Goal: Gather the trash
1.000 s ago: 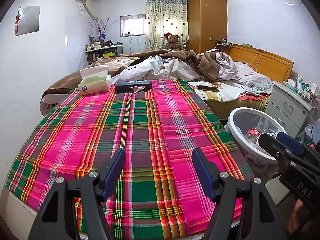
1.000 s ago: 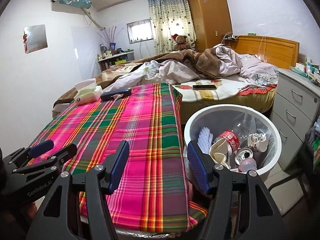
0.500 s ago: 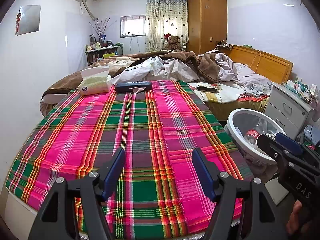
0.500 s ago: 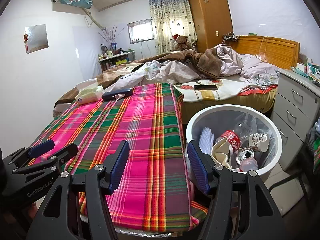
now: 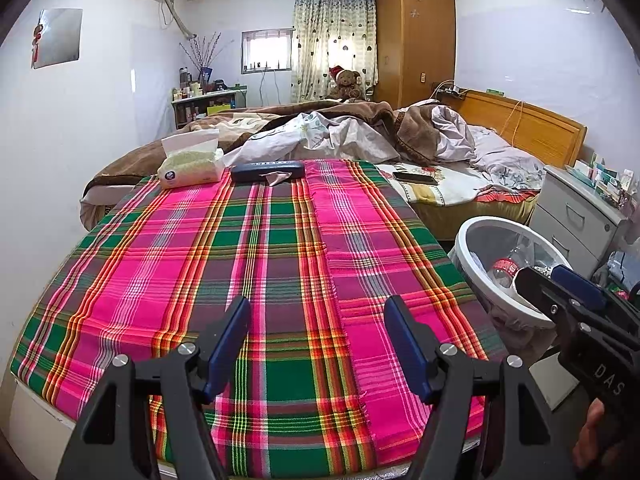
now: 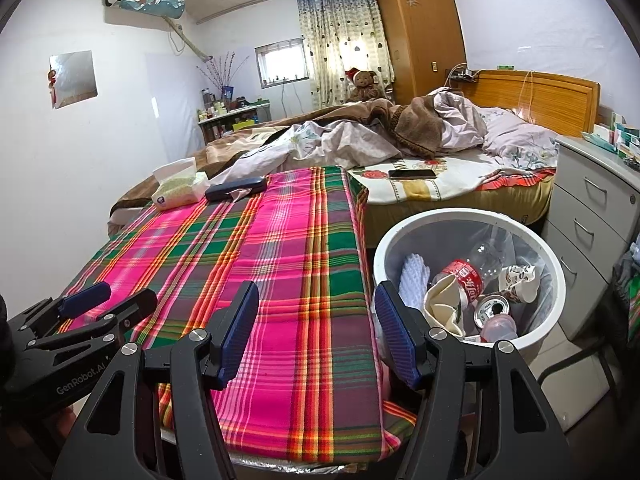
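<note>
My desk's plaid cloth (image 5: 280, 264) bare up front; white trash bin (image 6: 556, 276) beside its right edge holds bottle (image 6: 466, 274), can (image 6: 492, 307). My left gripper (image 5: 316, 344) and right gripper (image 6: 316, 332) jaws wide, empty.

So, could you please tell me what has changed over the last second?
Almost nothing. The left gripper and right gripper hang open and empty over the plaid tablecloth. The view drifts slightly. The trash bin, tissue pack and dark case lie unmoved.

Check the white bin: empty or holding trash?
Holding trash. The white bin contains a red-labelled bottle, a can and a crumpled cup.
</note>
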Tool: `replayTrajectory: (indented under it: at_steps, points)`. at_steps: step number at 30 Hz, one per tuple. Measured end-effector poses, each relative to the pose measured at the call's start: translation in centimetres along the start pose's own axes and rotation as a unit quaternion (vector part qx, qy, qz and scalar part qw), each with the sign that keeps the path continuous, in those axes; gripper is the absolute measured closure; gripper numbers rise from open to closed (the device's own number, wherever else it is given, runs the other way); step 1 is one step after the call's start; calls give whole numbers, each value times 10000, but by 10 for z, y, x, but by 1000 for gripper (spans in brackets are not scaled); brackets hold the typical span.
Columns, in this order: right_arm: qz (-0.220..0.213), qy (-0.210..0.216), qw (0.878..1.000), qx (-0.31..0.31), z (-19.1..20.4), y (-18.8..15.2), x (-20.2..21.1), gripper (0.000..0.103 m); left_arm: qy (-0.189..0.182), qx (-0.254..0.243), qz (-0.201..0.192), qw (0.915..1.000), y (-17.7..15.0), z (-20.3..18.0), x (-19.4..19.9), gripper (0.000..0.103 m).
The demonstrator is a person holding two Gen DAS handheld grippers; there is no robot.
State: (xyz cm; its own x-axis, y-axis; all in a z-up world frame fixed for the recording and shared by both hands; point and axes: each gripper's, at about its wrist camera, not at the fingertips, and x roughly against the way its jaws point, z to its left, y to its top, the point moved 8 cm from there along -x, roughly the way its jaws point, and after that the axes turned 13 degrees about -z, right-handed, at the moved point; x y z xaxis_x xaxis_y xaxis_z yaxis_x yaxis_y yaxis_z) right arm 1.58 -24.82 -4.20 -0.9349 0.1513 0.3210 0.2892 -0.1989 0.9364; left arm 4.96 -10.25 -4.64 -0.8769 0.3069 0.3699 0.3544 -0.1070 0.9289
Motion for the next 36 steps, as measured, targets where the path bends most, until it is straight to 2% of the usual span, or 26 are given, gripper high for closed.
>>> replayTrajectory:
  at_steps: [36]
  points:
    - [-22,23,10000,-7,1,0,0,41,21,17,4,10000,0,1,4,32]
